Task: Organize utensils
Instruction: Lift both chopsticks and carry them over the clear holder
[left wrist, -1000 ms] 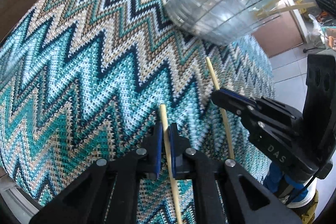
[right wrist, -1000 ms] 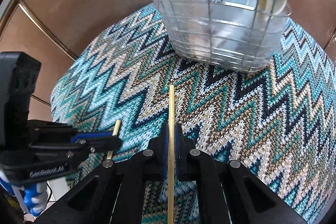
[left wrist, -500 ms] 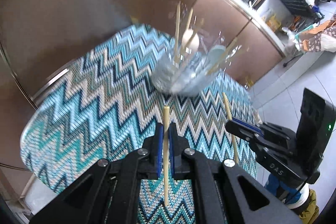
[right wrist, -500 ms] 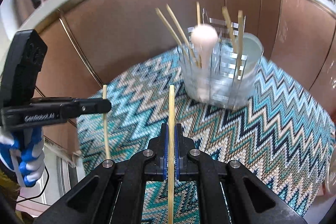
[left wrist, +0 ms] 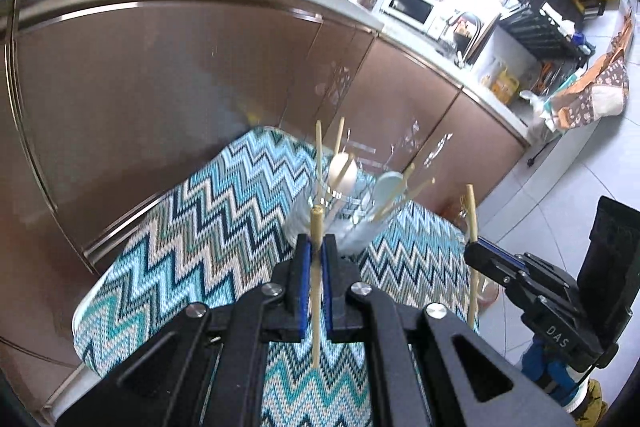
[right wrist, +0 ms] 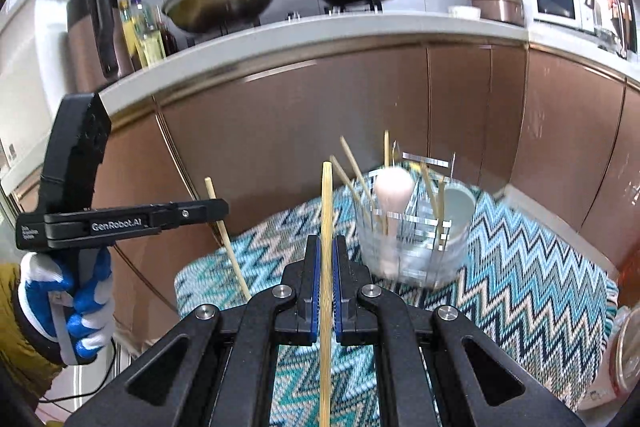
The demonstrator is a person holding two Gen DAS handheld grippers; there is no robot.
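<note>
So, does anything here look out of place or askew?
Nothing stands out. Each gripper, left gripper and right gripper, is shut on one chopstick, and. The clear utensil holder stands upright on the zigzag mat, chopsticks leaning inside as expected.

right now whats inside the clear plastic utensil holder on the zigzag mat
The clear plastic utensil holder holds several bamboo chopsticks, a pale pink spoon and a light blue spoon. Blur hides their lower ends.
</note>
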